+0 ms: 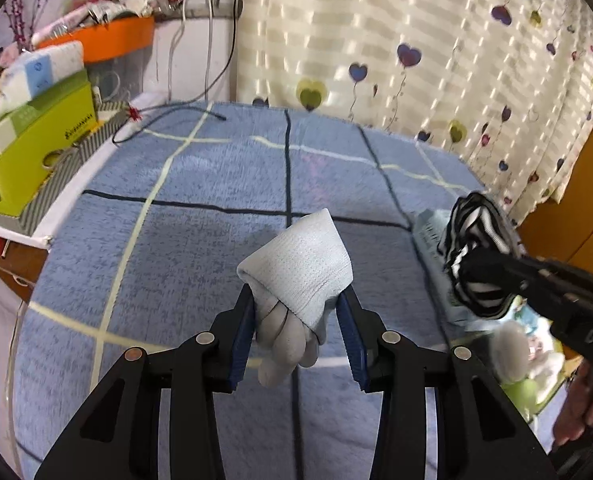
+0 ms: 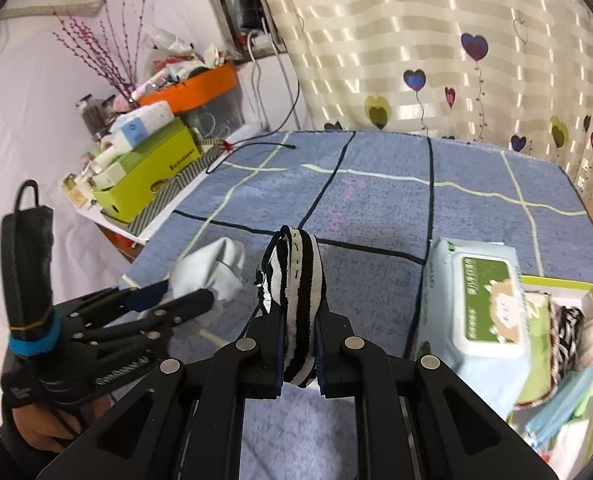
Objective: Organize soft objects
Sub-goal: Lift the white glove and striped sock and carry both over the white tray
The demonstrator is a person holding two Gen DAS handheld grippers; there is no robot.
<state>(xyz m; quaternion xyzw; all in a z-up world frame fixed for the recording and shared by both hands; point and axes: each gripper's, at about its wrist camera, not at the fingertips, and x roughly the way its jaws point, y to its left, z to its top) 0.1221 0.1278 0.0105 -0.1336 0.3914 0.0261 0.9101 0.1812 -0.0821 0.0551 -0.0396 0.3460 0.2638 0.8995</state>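
The left gripper (image 1: 300, 312) holds a bunched pale grey knitted sock (image 1: 300, 268) pinched between its blue-padded fingers (image 1: 242, 334), the sock's folded end sticking up toward twelve o'clock and its loose folds hanging down between the jaws. It is lifted over a blue terry towel with a dark and pale grid of stripes (image 1: 200, 240) that covers the table. The right gripper (image 2: 300, 354) is clamped narrowly on a rolled black-and-white striped sock (image 2: 296, 292), which stands upright out of the jaws. In the right wrist view the left gripper sits at about nine o'clock with the pale sock, near the striped one but apart from it. At three o'clock lies a white pack of wet wipes with a green lid (image 2: 472, 300), touching a shallow yellow-green tray (image 2: 556, 284) that holds more fabric items, too blurred to name. At ten o'clock, off the towel's edge, a lime-green cardboard box (image 2: 152, 178) sits among clutter before an orange-lidded bin (image 2: 196, 86).
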